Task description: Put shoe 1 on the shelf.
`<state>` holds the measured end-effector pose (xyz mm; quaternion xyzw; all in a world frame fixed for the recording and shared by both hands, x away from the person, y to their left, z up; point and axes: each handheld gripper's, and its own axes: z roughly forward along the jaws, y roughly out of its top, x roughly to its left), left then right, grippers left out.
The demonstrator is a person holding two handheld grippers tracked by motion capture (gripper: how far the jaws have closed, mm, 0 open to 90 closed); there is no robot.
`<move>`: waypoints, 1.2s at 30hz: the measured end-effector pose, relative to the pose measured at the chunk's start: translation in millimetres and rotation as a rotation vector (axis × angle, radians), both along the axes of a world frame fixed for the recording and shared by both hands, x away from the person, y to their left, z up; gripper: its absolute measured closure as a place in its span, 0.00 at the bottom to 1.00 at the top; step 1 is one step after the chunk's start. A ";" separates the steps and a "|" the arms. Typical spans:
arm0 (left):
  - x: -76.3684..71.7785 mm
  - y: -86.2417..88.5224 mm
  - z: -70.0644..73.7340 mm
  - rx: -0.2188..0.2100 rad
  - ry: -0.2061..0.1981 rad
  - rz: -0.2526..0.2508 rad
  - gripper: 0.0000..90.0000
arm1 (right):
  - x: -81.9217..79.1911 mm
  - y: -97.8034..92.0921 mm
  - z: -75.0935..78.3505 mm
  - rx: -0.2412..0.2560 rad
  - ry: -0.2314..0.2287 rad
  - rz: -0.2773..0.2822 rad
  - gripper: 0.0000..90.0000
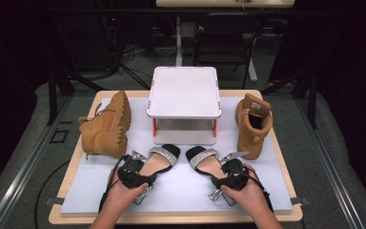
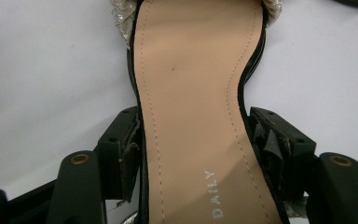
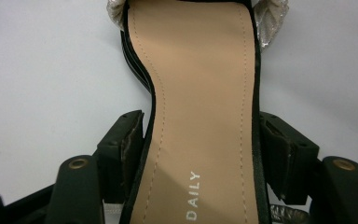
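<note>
Tan insoles marked DAILY were seen between both pairs of jaws. The left sandal [image 1: 158, 160] was clamped at its heel end by the left gripper [image 1: 134, 176], the right sandal [image 1: 206, 160] by the right gripper [image 1: 232, 175], both lying on the white mat [image 1: 181, 188] before the white stand [image 1: 184, 93], between two tan boots [image 1: 106, 126].

This looks like a lab or test room. A small wooden table [image 1: 271, 143] stands on grey carpet [image 1: 24, 157], with dark curtains [image 1: 343, 57], loose black cables [image 1: 124, 57] and metal desk legs [image 1: 178, 43] behind.
</note>
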<state>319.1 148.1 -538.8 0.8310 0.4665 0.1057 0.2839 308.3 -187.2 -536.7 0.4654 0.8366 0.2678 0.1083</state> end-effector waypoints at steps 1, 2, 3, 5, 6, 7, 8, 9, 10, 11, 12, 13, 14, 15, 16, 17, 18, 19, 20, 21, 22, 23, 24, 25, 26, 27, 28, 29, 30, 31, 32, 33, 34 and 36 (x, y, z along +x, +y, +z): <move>-0.2 0.0 0.0 -0.002 0.000 0.003 0.42 | -0.1 0.4 -0.2 0.011 0.000 -0.005 0.40; -0.4 0.1 0.0 -0.005 0.000 0.007 0.42 | 0.0 0.0 0.2 0.001 0.002 -0.003 0.40; -0.6 0.3 -0.1 -0.008 0.000 0.013 0.42 | 0.0 0.1 0.3 -0.004 0.000 -0.009 0.41; -1.1 0.3 0.0 -0.013 0.001 0.025 0.43 | -0.4 0.9 -0.1 0.020 -0.001 -0.022 0.41; -1.4 0.4 -0.1 -0.017 -0.001 0.030 0.43 | -0.5 -0.1 0.1 0.014 -0.001 -0.029 0.42; -1.9 0.3 -0.2 -0.023 -0.001 0.039 0.44 | -1.0 -0.4 -0.2 0.038 -0.002 -0.040 0.43; -2.1 0.5 -0.3 -0.026 -0.002 0.043 0.44 | -1.5 -0.9 -0.7 0.052 -0.007 -0.054 0.43; -2.4 0.7 -0.3 -0.031 -0.001 0.047 0.44 | -1.9 -2.1 -0.1 0.052 -0.001 -0.053 0.43; -2.7 1.1 -0.2 -0.034 0.001 0.052 0.44 | -2.1 -2.8 0.1 0.044 -0.003 -0.056 0.44; -2.9 1.5 -0.1 -0.037 0.001 0.053 0.45 | -2.4 -2.5 0.1 0.055 -0.004 -0.061 0.44; -3.2 1.6 -0.2 -0.040 -0.001 0.056 0.45 | -2.8 -2.6 0.2 0.057 -0.005 -0.066 0.44; -3.5 1.8 -0.3 -0.042 -0.003 0.058 0.45 | -3.1 -2.8 0.3 0.061 -0.006 -0.068 0.45; -3.8 2.0 -0.3 -0.043 -0.002 0.059 0.46 | -3.5 -3.1 0.3 0.067 -0.008 -0.073 0.45; -4.0 2.6 -0.2 -0.045 -0.003 0.061 0.46 | -3.9 -3.3 0.2 0.074 -0.007 -0.078 0.45; -4.4 3.0 -0.7 -0.051 -0.007 0.066 0.47 | -4.2 -3.8 0.1 0.079 -0.009 -0.081 0.45; -4.3 3.7 -0.7 -0.057 -0.004 0.067 0.47 | -4.5 -4.0 0.2 0.083 -0.009 -0.084 0.45; -4.3 4.3 -0.6 -0.059 -0.001 0.069 0.47 | -4.8 -4.3 0.4 0.086 -0.006 -0.084 0.46; -4.2 4.7 -0.6 -0.064 0.003 0.072 0.47 | -5.1 -4.4 0.6 0.088 -0.005 -0.087 0.46; -4.1 5.1 -0.3 -0.064 0.005 0.073 0.47 | -5.4 -4.8 0.6 0.092 -0.004 -0.088 0.46; -4.4 5.4 -0.1 -0.064 0.008 0.079 0.47 | -5.9 -4.9 0.5 0.096 -0.007 -0.095 0.46; -4.4 5.6 0.0 -0.062 0.008 0.081 0.47 | -6.2 -5.0 0.7 0.097 -0.008 -0.097 0.46; -4.4 6.0 0.1 -0.063 0.007 0.082 0.47 | -6.7 -5.0 0.9 0.097 -0.012 -0.102 0.46; -4.5 6.2 0.3 -0.063 0.009 0.087 0.47 | -7.1 -5.1 1.1 0.097 -0.013 -0.104 0.46; -4.6 6.5 0.4 -0.066 0.011 0.093 0.47 | -7.5 -5.2 1.2 0.096 -0.013 -0.107 0.46; -4.8 7.3 1.0 -0.065 0.012 0.096 0.47 | -7.8 -5.1 1.0 0.096 -0.016 -0.112 0.46; -5.1 7.7 1.6 -0.065 0.013 0.099 0.47 | -8.1 -5.2 1.2 0.091 -0.015 -0.113 0.46; -5.6 8.0 2.1 -0.065 0.006 0.102 0.47 | -8.4 -5.0 1.2 0.089 -0.015 -0.119 0.46; -6.2 8.3 3.2 -0.065 0.009 0.105 0.47 | -8.6 -4.9 1.3 0.087 -0.015 -0.123 0.46; -6.5 8.4 4.0 -0.068 0.006 0.107 0.47 | -8.8 -4.9 1.4 0.082 -0.014 -0.125 0.46; -6.9 8.4 4.9 -0.070 0.003 0.108 0.47 | -9.1 -4.6 1.6 0.078 -0.016 -0.129 0.46; -7.0 8.2 5.6 -0.070 0.001 0.108 0.47 | -9.7 -3.9 1.8 0.079 -0.019 -0.133 0.46; -7.3 7.5 6.1 -0.072 0.000 0.111 0.47 | -10.1 -3.4 2.2 0.073 -0.022 -0.135 0.46; -7.5 7.1 6.4 -0.068 -0.002 0.111 0.47 | -10.7 -2.6 2.8 0.068 -0.025 -0.141 0.46; -7.2 6.5 6.6 -0.058 -0.001 0.109 0.47 | -11.9 -1.0 4.8 0.056 -0.036 -0.141 0.46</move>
